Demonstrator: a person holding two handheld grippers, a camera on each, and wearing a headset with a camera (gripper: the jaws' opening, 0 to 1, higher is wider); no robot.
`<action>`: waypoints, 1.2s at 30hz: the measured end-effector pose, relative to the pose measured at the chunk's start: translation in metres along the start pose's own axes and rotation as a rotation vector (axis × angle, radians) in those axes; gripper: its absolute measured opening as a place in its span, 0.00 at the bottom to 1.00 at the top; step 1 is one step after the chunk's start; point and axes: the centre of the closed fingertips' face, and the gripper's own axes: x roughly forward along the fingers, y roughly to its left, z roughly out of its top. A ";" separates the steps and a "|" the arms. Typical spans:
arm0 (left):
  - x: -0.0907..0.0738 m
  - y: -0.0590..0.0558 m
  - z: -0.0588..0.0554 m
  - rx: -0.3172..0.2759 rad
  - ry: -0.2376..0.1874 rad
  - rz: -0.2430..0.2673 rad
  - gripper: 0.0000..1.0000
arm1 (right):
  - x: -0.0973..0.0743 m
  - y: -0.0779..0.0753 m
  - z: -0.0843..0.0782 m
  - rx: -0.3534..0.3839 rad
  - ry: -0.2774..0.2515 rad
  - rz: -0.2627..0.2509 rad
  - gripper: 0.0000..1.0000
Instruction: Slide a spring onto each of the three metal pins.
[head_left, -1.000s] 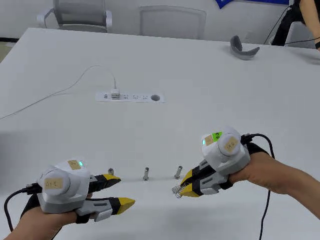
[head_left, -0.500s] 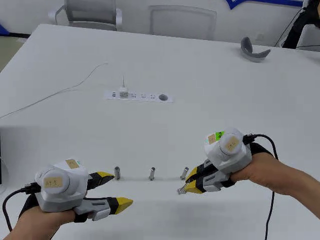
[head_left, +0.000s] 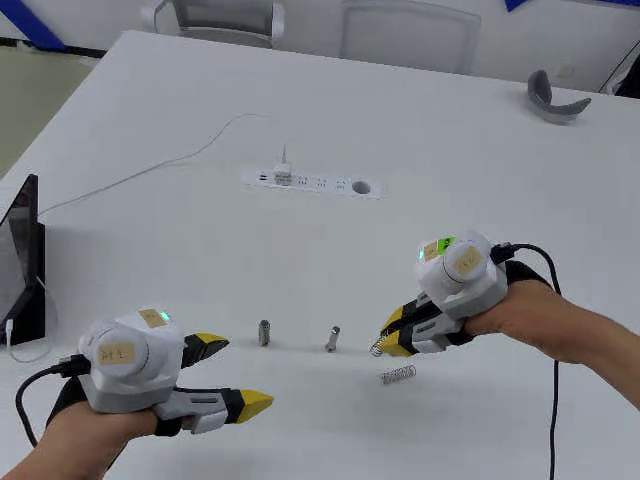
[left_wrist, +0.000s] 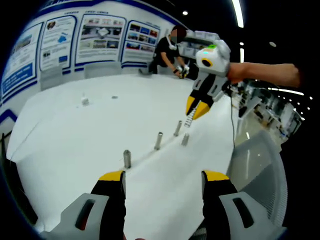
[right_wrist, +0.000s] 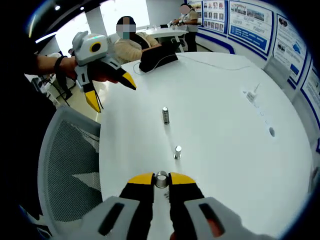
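Three short metal pins stand in a row on the white table (head_left: 470, 200). The left pin (head_left: 264, 332) carries a spring, and the middle pin (head_left: 333, 338) is bare. My right gripper (head_left: 390, 346) is shut on a small spring (head_left: 377, 349), holding it just by the top of the third pin (left_wrist: 178, 128). Seen end-on, the spring (right_wrist: 161, 179) sits between the shut yellow tips. A loose spring (head_left: 398, 374) lies on the table in front of that gripper. My left gripper (head_left: 235, 375) is open and holds nothing, just left of the row and nearer me.
A white power strip (head_left: 310, 183) with a plugged cable lies mid-table. A dark screen (head_left: 20, 255) stands at the left edge. A grey curved object (head_left: 555, 100) rests far right. Chairs stand behind the table, and people sit at other desks.
My right gripper has lifted its spring from the table up to the third pin. A loose spring now shows on the table in front of it. The left gripper has stayed put.
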 end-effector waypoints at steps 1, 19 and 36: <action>-0.002 0.001 -0.001 -0.002 0.001 0.004 0.63 | 0.002 -0.001 0.001 -0.003 0.002 0.001 0.12; -0.016 0.009 -0.014 -0.045 0.010 0.052 0.68 | 0.026 -0.018 0.011 -0.054 0.035 0.005 0.12; -0.025 0.012 -0.027 -0.077 0.023 0.072 0.68 | 0.045 -0.028 0.024 -0.074 0.034 0.012 0.12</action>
